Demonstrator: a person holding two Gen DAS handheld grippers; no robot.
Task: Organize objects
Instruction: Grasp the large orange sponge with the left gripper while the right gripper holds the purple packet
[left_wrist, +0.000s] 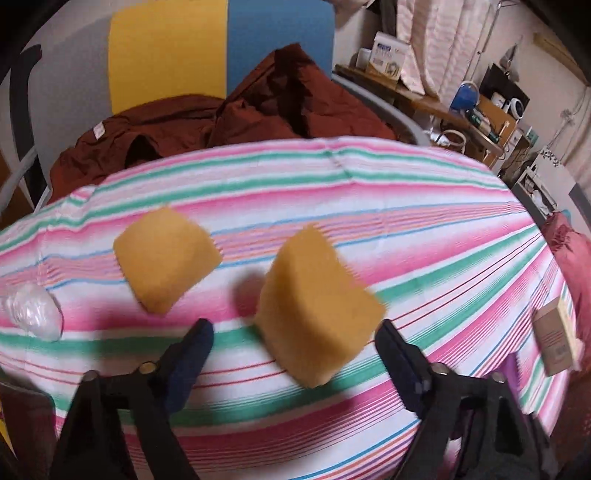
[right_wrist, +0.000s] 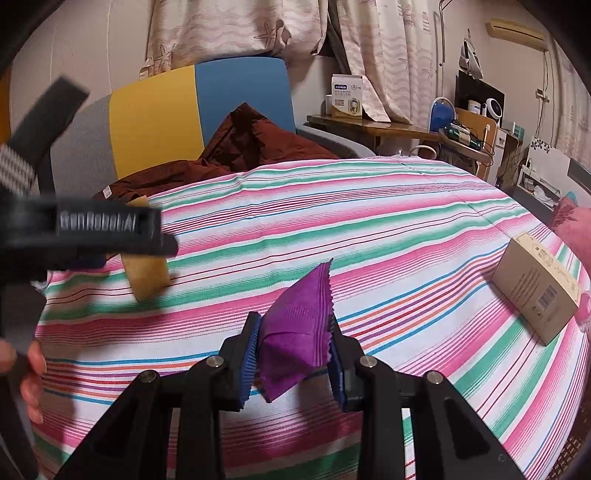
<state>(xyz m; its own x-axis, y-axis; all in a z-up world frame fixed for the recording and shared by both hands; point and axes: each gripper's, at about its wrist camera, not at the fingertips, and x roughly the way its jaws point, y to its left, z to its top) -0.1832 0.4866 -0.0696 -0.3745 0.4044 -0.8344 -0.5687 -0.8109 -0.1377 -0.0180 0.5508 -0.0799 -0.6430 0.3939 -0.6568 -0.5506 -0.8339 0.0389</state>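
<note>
Two grippers in view, one per hand. Right gripper (right_wrist: 293, 332): jaws clenched on a purple packet (right_wrist: 295, 328), blue ribbed pads pressing it from both sides. The packet is crumpled, its serrated top edge tilted up and away, held above the striped cloth (right_wrist: 388, 229).

Left gripper (left_wrist: 293, 334): jaws apart, pads touching nothing. A yellow sponge (left_wrist: 317, 310) sits in the gap between the two dark fingertips (left_wrist: 201, 334) and a little beyond them, tilted on one corner; clear space shows on both sides of it. The picture is blurred, so whether the sponge rests on the cloth or hangs just above it cannot be told. A second sponge (left_wrist: 166, 258) lies to its left, apart from it, farther up the cloth.

From the right wrist view, the left gripper's body crosses the left side of the picture, with a sponge partly hidden beneath it and the person's fingers (right_wrist: 33, 373) at the lower left edge.

Farther out: a clear plastic wrapper (left_wrist: 31, 310) at the cloth's left edge; a cardboard box (right_wrist: 535, 284) lying flat near the right edge, barcode facing out. Behind the cloth, a dark red garment (left_wrist: 229, 122) heaped against a chair (right_wrist: 184, 110) with a yellow and blue back. A cluttered shelf (right_wrist: 388, 129) and curtains (right_wrist: 240, 26) stand beyond.
</note>
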